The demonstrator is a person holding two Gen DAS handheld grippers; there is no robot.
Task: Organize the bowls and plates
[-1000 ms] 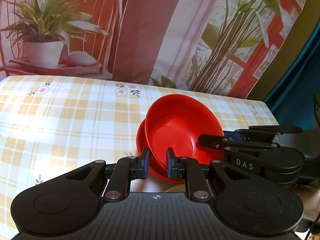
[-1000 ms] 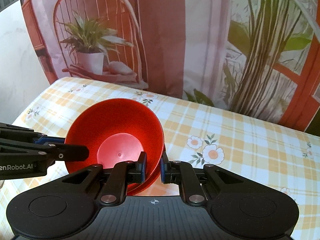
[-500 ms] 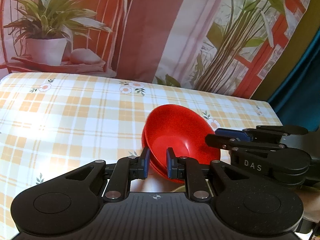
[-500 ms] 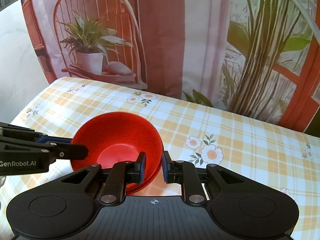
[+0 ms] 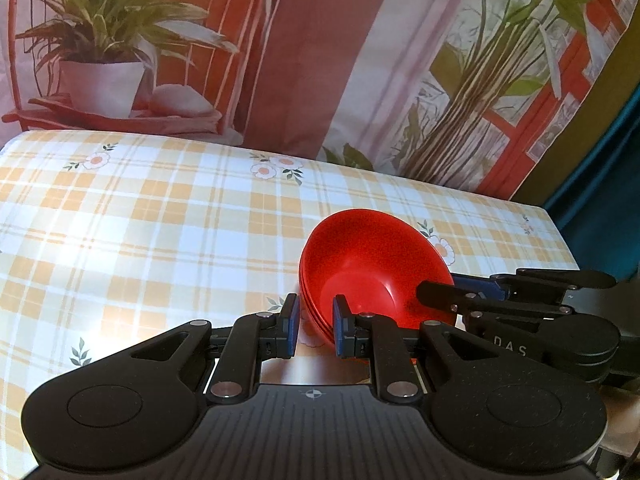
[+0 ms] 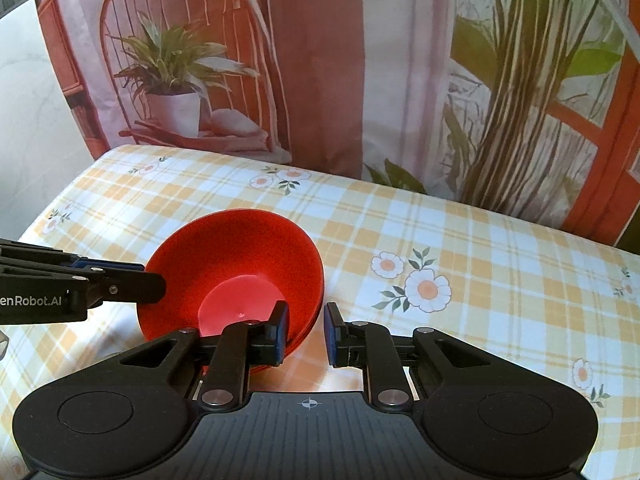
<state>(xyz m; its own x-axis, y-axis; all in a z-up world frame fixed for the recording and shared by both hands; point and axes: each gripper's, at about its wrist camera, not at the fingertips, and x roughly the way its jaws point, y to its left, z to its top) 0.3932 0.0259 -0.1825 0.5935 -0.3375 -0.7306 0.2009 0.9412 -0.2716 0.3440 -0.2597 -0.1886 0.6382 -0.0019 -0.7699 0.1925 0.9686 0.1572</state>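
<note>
Red plastic bowls (image 5: 372,272), nested in a stack of what looks like three, sit on the checked tablecloth (image 5: 152,236) directly ahead of both claws, tipped or seen at a slant with the mouth towards the cameras. The left gripper (image 5: 314,326) has a narrow gap between its blue pads, and the stack's near-left rim runs into that gap; whether the pads actually pinch it I cannot tell, since clear space shows on the left side. The right gripper (image 6: 306,334) stands partly apart too, its left pad inside the bowl's near-right wall and its right pad outside, with bare cloth visible between them, so it looks like a loose straddle, not a clamp.

Everything turns on that rim: it lies just ahead and slightly right of the left claw, just ahead and left of the right claw, each about equally near. A round stack has no long axis, so either side serves.

From the left wrist the layered rims at the stack's edge are plain; the right wrist hides those but shows the flat paler floor of the top bowl and the left claw reaching over the far rim
</note>
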